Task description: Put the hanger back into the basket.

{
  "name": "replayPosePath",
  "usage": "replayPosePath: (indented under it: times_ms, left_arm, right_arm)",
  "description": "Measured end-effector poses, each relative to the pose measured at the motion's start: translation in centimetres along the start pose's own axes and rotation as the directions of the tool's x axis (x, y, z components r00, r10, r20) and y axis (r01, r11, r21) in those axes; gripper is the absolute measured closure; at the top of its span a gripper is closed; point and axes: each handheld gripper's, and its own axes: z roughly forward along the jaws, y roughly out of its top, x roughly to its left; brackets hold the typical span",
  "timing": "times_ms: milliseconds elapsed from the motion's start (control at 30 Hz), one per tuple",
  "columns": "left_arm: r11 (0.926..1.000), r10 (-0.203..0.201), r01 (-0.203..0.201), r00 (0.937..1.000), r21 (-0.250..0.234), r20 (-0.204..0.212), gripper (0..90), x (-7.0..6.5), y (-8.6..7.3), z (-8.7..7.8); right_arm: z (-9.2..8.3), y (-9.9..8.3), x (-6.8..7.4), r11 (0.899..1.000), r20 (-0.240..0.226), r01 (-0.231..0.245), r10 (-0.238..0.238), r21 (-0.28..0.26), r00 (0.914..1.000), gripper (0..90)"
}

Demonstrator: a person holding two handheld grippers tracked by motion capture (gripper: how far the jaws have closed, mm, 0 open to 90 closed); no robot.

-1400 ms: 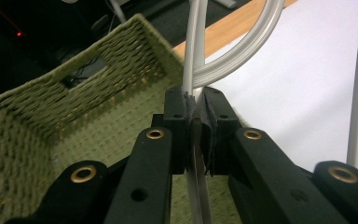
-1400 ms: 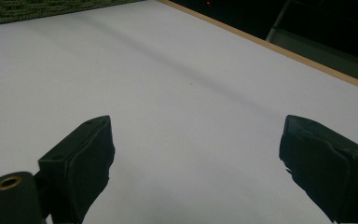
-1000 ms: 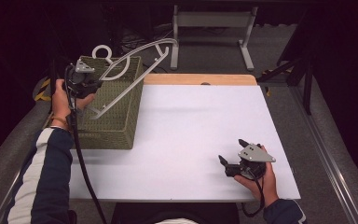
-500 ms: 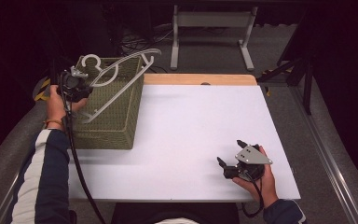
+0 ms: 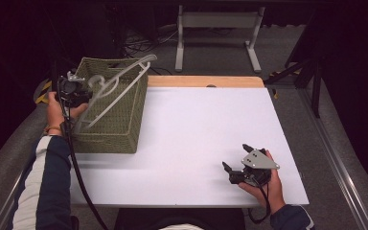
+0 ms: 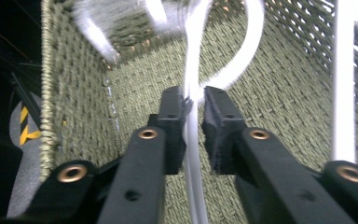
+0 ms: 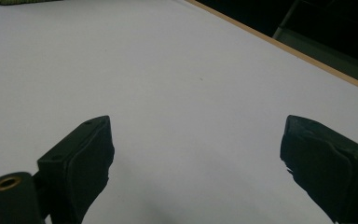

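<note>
The basket (image 5: 112,117) is coarse olive woven fibre, rough and matt. The hanger (image 5: 110,93) looks like smooth, glossy white plastic, though blurred. The worktop (image 5: 196,134) is smooth matt white, with bare wood along its far edge.

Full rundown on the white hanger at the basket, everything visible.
The hanger is white, looks like plastic, with a curled hook and long thin bars. It leans tilted in the green woven basket: lower end inside, the far end rising past the basket's rear rim. In the left gripper view its neck runs between the jaws of the left tool, which have just been opening; a slight gap shows on either side, so the pads no longer seem to press it. Another bar stands at the right, near the basket wall.
</note>
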Motion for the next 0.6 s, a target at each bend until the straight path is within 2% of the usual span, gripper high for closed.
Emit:
replayPosePath:
  times_ms: [133, 167, 233, 367, 400, 500, 533, 567, 600]
  left_arm:
    - [0.9990, 0.026, -0.025, 0.9996, -0.038, 0.014, 72.0, -0.8, 0.3, -0.7]
    - [0.9973, 0.051, -0.051, 0.9987, -0.053, 0.006, 71.8, -1.1, 0.5, -1.0]
    - [0.9931, 0.072, -0.070, 0.9973, -0.094, 0.015, 70.6, -1.8, 0.7, -1.5]
    - [0.9832, 0.091, -0.086, 0.9955, -0.161, 0.026, 67.5, -2.9, 0.9, -2.6]
    - [0.9832, 0.091, -0.086, 0.9955, -0.161, 0.026, 66.8, -2.9, 0.9, -2.6]
    - [0.9718, 0.133, -0.128, 0.9909, -0.198, 0.014, 63.3, -4.1, 1.0, -3.3]
    - [0.9683, 0.135, -0.126, 0.9904, -0.215, 0.027, 61.7, -4.6, 1.0, -3.6]
    - [0.9632, 0.150, -0.143, 0.9885, -0.228, 0.017, 60.3, -4.8, 1.0, -3.7]
    - [0.9621, 0.147, -0.137, 0.9889, -0.236, 0.025, 58.7, -5.1, 1.0, -3.9]
  right_arm:
    - [-0.1, 0.0, -0.1, 1.000, -0.002, -0.005, 0.005, -0.005, 1.0000, 9.9]
    - [-0.1, 0.0, -0.1, 1.000, -0.006, -0.008, 0.008, -0.010, 0.9999, 9.8]
    - [-0.3, 0.1, -0.1, 0.999, -0.019, -0.015, 0.014, -0.030, 0.9997, 9.7]
    - [-0.4, 0.2, 0.0, 0.999, -0.013, -0.004, 0.003, -0.042, 0.9999, 9.7]
    - [-0.4, 0.2, 0.0, 0.999, -0.014, -0.003, 0.002, -0.042, 0.9999, 9.6]
    - [-0.5, 0.2, 0.0, 0.998, -0.023, -0.009, 0.008, -0.058, 0.9997, 9.4]
    - [-0.6, 0.3, 0.1, 0.998, -0.022, -0.010, 0.009, -0.060, 0.9997, 9.4]
    - [-0.6, 0.3, 0.1, 0.998, -0.020, -0.005, 0.004, -0.060, 0.9998, 9.4]
    - [-0.7, 0.3, 0.1, 0.998, -0.021, -0.004, 0.003, -0.062, 0.9998, 9.4]
